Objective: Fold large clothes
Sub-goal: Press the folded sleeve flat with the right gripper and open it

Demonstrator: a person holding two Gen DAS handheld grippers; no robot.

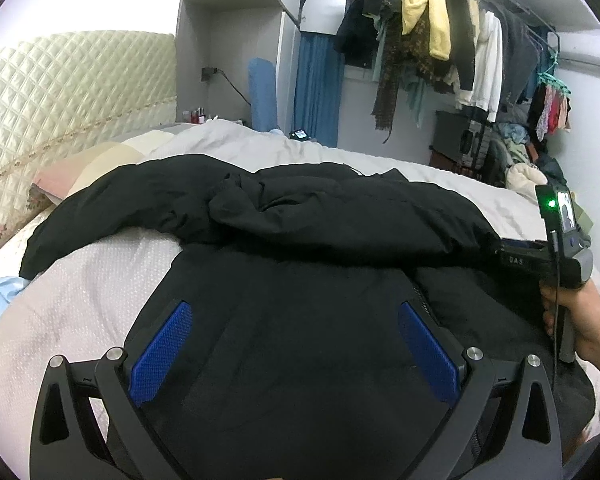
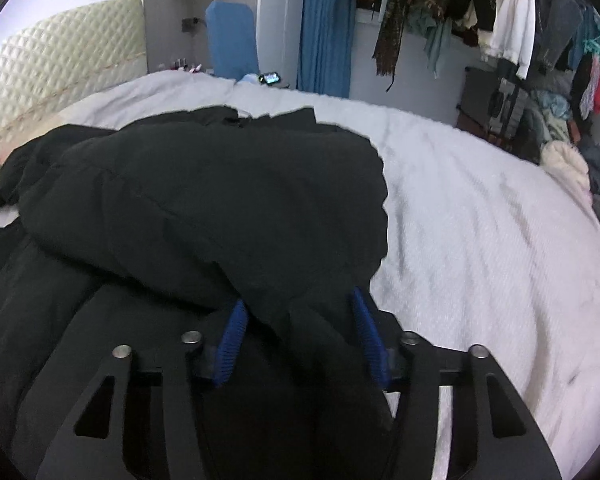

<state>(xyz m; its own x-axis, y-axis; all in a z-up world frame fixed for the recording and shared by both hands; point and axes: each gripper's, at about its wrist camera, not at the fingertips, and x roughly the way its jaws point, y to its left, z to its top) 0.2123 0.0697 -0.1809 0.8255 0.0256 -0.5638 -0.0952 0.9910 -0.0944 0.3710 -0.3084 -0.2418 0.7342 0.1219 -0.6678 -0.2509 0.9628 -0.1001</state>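
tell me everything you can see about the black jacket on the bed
The large black padded jacket looks matte, soft and puffy. It lies spread on the white bedspread, one part folded across its body, with a zipper edge showing. The right gripper has a fold of it between its blue pads; the left gripper hovers open over it.

The black coat [image 2: 204, 200] covers the tips of the right tool [image 2: 296, 320]. The coat's bottom is cut off. The hanging clothes [image 2: 480, 8] look blurry.
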